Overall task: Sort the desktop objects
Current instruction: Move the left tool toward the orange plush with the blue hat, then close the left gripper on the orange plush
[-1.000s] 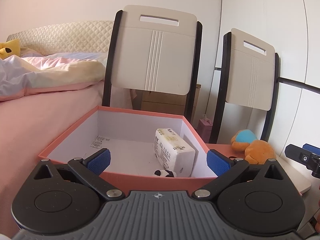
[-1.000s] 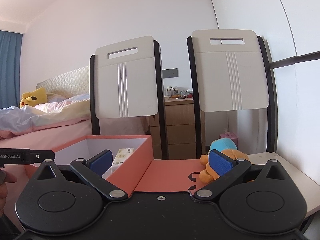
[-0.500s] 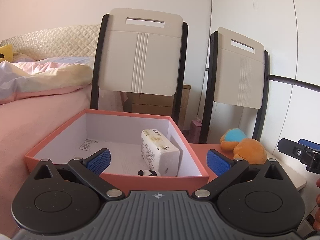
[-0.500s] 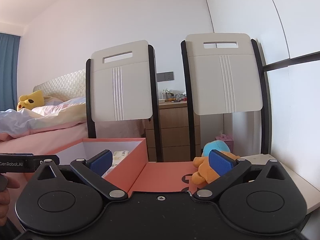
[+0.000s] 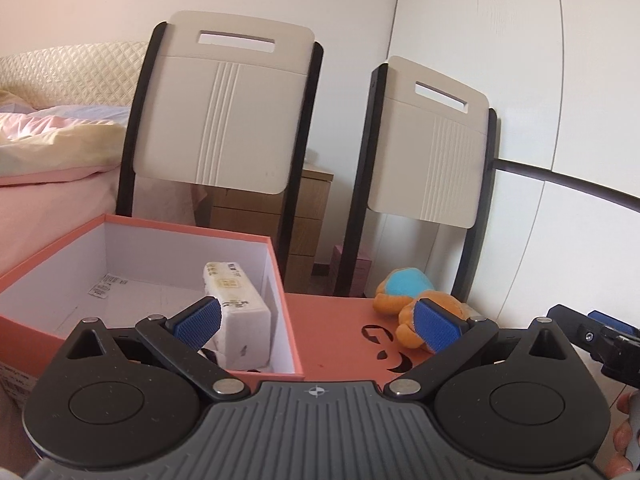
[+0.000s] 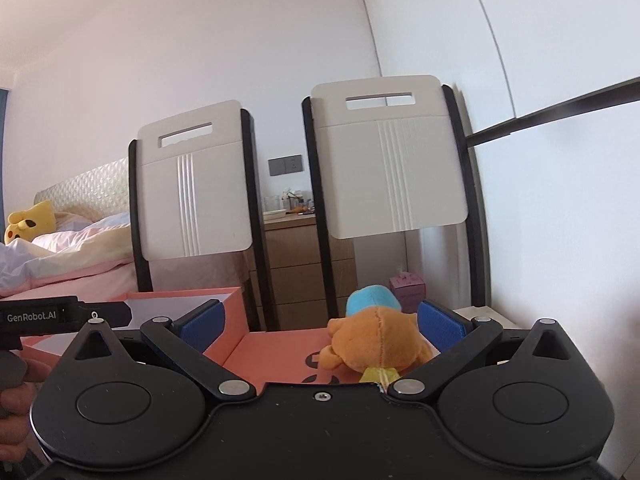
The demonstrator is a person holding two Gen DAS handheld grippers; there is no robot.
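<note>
An orange-and-blue plush toy [image 6: 376,340] lies on the salmon box lid [image 6: 276,354] and sits between the fingers of my right gripper [image 6: 320,322], which stands open around it. The same plush toy [image 5: 412,300] shows right of centre in the left wrist view. My left gripper [image 5: 318,322] is open and holds nothing; it hovers over the right wall of the salmon box [image 5: 286,320]. Inside the box lie a white tissue pack [image 5: 236,304] and a small black-and-white item, mostly hidden by my left finger.
Two folding chairs [image 5: 224,112] [image 5: 428,152] stand just behind the box and lid. A pink bed [image 5: 48,168] lies to the left, a wooden dresser [image 6: 300,268] behind the chairs, a white wall [image 6: 560,240] on the right. A hand [image 6: 16,392] grips the left tool.
Both grippers have swung right. The box slid to the left in the left wrist view. My right gripper has closed in on the plush toy, which now sits between its fingers.
</note>
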